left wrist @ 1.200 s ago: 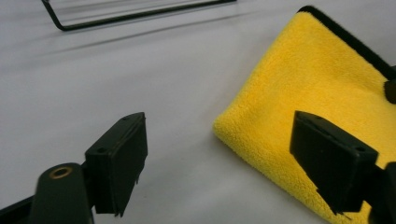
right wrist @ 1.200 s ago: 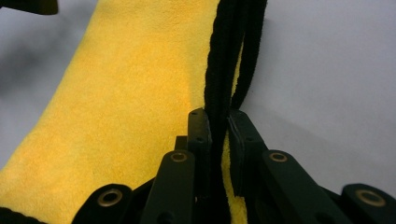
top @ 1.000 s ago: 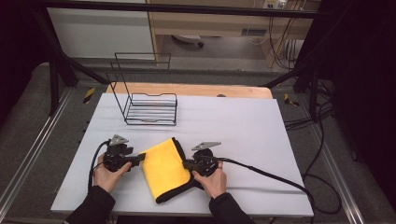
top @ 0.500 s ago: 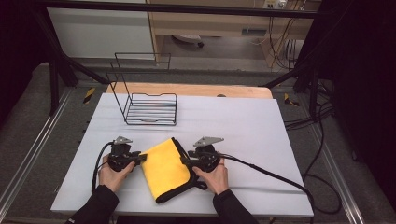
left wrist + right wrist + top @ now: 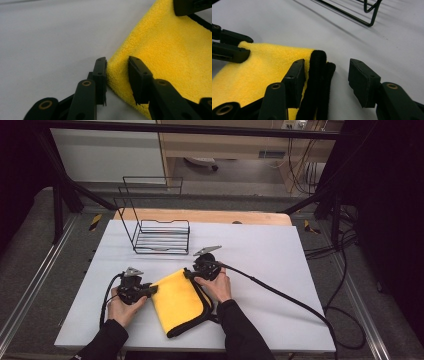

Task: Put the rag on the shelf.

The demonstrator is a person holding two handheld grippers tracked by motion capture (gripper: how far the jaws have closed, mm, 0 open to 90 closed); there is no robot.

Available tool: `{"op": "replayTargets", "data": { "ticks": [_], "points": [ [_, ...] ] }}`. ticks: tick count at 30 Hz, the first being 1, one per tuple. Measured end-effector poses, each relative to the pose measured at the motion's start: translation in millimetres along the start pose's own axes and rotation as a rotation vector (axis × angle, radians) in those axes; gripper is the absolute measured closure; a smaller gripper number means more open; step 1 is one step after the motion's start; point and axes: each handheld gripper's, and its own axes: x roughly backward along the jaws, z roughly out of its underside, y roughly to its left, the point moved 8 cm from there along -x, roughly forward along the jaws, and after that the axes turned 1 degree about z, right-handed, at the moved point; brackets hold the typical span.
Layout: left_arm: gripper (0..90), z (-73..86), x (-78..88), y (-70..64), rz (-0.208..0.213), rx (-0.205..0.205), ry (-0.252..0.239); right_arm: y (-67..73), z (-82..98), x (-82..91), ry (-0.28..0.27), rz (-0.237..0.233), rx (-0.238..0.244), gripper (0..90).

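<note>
folded yellow cloth (image 5: 178, 300) lies diagonal, near-left to far-right — left tongs (image 5: 117, 75) and right tongs (image 5: 325, 82) spread at corners.

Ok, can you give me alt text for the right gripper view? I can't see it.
The right gripper, open, straddles the black-trimmed edge of a folded yellow microfibre cloth on a white table. The left gripper sits at the cloth's far corner, and a black wire rack stands beyond.

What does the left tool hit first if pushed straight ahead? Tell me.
The yellow cloth: its corner already sits between the open jaws of the left tool, so any forward push probably meets the fabric at once. Beyond it, the right tool holds the far edge.
</note>
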Motion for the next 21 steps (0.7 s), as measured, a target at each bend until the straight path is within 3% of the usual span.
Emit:
{"op": "replayTargets", "data": {
  "ticks": [5, 12, 16, 21],
  "points": [
    [67.7, 0.1, 0.1, 0.6, 0.007, 0.0, 0.003, 5.9, 3.4, -7.8, 0.044, -0.028, 0.014, 56.0],
    [67.5, 0.2, 0.0, 0.5, 0.01, -0.014, 0.001, 7.8, 4.4, -8.9, 0.101, -0.059, -0.03, 62.1],
    [68.0, 0.0, 0.2, 0.5, 0.009, -0.011, 0.004, 11.6, 5.4, -7.7, 0.134, -0.085, -0.038, 73.8],
    [76.5, -0.2, 1.4, 0.5, 0.04, 0.015, 0.005, 11.5, 3.1, -5.8, 0.151, -0.098, -0.038, 80.4]
  ]
}}
